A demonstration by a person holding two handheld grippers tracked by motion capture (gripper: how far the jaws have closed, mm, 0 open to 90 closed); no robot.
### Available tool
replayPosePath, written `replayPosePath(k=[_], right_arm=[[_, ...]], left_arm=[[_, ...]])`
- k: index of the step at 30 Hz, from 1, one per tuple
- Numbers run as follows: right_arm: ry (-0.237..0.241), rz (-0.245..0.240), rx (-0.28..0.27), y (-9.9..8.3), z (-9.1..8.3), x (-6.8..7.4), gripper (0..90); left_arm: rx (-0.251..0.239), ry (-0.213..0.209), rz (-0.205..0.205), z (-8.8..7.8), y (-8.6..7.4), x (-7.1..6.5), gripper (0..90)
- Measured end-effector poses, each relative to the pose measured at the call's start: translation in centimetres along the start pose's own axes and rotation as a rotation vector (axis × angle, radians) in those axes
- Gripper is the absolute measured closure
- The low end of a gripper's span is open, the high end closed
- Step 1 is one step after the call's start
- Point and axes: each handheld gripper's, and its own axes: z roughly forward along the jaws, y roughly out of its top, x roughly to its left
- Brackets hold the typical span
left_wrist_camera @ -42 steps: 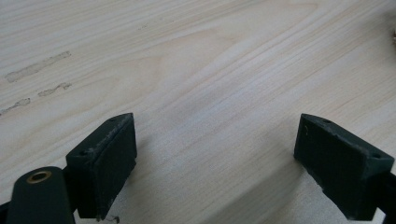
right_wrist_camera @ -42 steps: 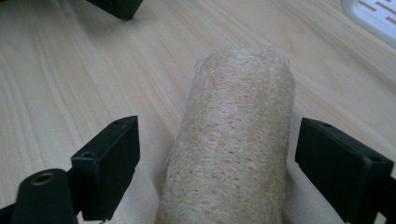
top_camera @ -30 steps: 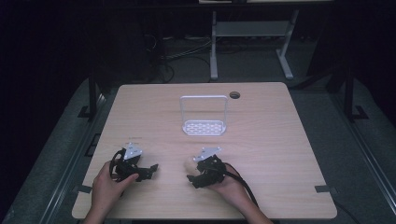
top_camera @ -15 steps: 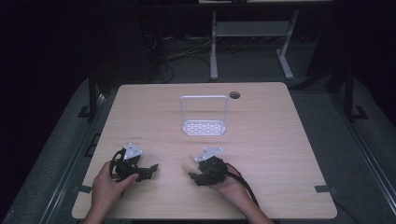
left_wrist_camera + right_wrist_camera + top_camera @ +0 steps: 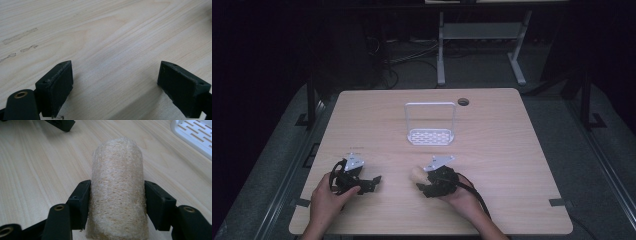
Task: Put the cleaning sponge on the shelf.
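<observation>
loofah roll [image 5: 117,192] is pinched by the right tool [image 5: 117,205]; the left tool [image 5: 120,85] is spread wide, empty.

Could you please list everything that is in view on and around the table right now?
Loofah sponge: one, beige, between the right gripper's jaws, near front of table.
Rack: one, white, slotted base with upright frame, table centre.
Table: one, light wood, cable hole at far edge.
Metal stand: one, grey, on the floor behind.
Left gripper: black, jaws wide apart over bare wood.
Right gripper: black, pads pressed on the loofah sponge.
</observation>
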Motion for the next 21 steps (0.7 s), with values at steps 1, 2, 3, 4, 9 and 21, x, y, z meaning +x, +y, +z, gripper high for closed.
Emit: replayPosePath(k=[1,2,3,4,9,21], right_arm=[[-0.001,-0.002,-0.002,0.0,-0.1,-0.1,41.2],[-0.002,-0.001,-0.003,0.0,-0.1,-0.1,41.2],[-0.007,0.003,-0.004,0.0,-0.3,-0.3,41.2],[-0.007,0.003,-0.004,0.0,-0.3,-0.3,41.2],[-0.014,0.001,-0.008,0.1,-0.7,-0.7,41.2],[-0.033,0.017,-0.023,0.3,-1.6,-1.9,41.2]], left_arm=[[0.000,0.000,0.000,0.0,0.0,0.0,12.5],[0.000,0.000,0.000,0.0,0.0,0.0,12.5],[0.000,0.000,0.000,0.0,0.0,0.0,12.5],[0.000,0.000,0.000,0.0,0.0,0.0,12.5],[0.001,0.000,0.001,0.0,0.0,0.0,12.5],[0.000,0.000,0.000,0.0,0.0,0.0,12.5]])
